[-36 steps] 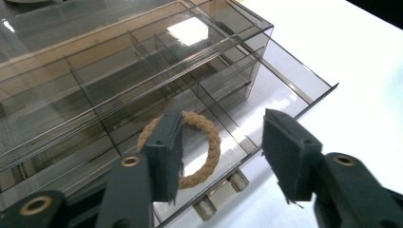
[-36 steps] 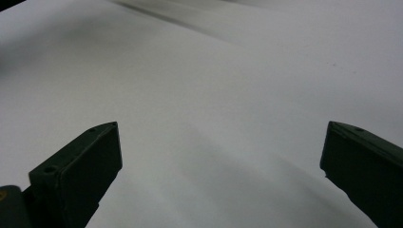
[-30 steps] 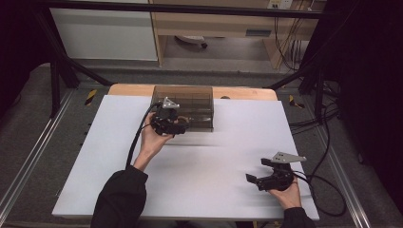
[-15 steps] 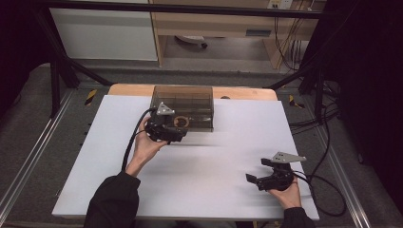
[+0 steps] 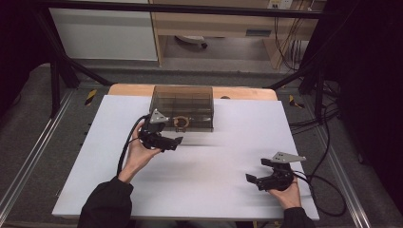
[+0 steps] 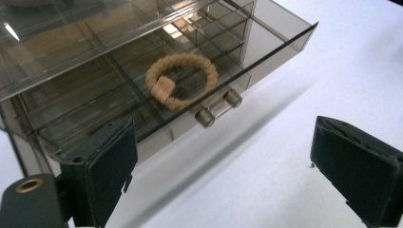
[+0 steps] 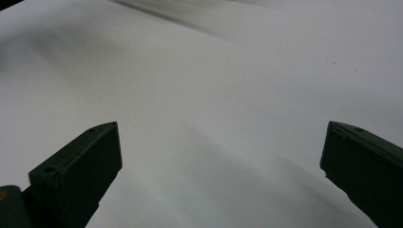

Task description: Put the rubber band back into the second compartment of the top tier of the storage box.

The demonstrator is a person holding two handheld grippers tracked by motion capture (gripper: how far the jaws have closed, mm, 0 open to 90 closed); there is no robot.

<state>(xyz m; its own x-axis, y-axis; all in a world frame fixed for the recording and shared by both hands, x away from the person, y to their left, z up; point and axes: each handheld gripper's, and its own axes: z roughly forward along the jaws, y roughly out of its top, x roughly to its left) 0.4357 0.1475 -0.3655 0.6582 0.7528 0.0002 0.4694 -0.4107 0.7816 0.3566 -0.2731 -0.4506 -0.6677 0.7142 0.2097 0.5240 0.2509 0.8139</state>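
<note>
- Just beyond the left gripper (image 5: 178, 141), the braided ring (image 6: 181, 81) lies inside the smoked drawer box (image 6: 280, 33), untouched.
- Its fingers (image 6: 111, 164) have just been opening, nothing between.
- Right gripper (image 5: 255, 172) fingers stand apart over bare table (image 7: 214, 95).

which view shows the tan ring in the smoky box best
The left gripper view. There the tan ring is close and sharp: a braided loop with a small tag, lying in the drawer of the smoky box, behind its handle. The high view shows it small through the plastic. The right gripper view looks onto the white table.
</note>
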